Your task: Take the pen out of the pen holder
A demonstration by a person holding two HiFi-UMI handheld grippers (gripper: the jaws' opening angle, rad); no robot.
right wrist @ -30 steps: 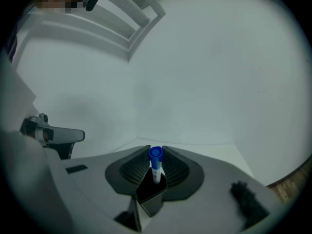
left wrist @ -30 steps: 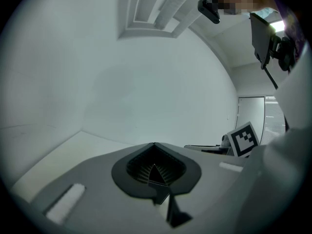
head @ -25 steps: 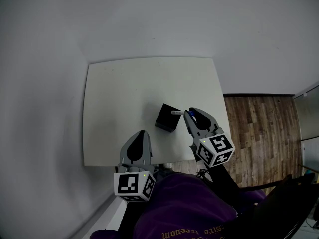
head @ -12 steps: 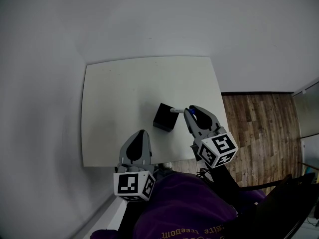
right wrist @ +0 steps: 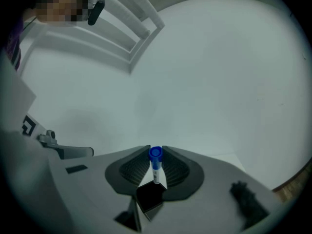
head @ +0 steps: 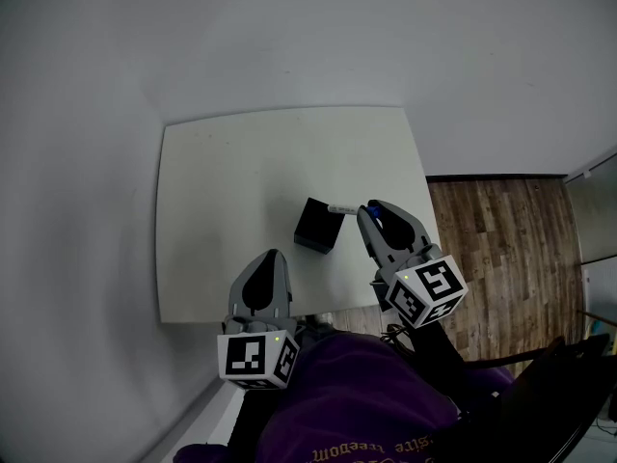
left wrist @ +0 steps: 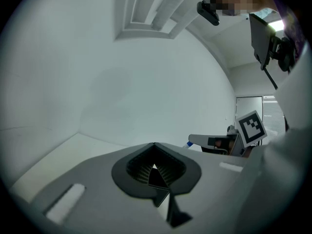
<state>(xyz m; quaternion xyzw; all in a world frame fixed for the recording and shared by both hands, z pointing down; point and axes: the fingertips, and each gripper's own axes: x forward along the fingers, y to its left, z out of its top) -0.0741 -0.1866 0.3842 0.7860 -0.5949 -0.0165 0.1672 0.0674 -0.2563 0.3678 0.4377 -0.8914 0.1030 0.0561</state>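
A black square pen holder (head: 316, 226) stands on the white table (head: 228, 170), right of its middle. My right gripper (head: 368, 211) is shut on a white pen with a blue cap (head: 341, 207), just right of the holder. In the right gripper view the pen (right wrist: 155, 164) stands upright between the jaws of the right gripper (right wrist: 156, 149), its lower end over the holder (right wrist: 150, 197). I cannot tell whether that end is still inside. My left gripper (head: 273, 258) hovers near the table's front edge, shut and empty (left wrist: 154, 146).
The table stands in a corner of pale walls. Wooden floor (head: 503, 258) shows to the right of it. The person's purple clothing (head: 357, 398) fills the bottom of the head view. The right gripper's marker cube (left wrist: 251, 127) shows in the left gripper view.
My right gripper has drawn back slightly toward the person with the pen in it. The pen now sits a little higher over the holder's corner. The left gripper has stayed put.
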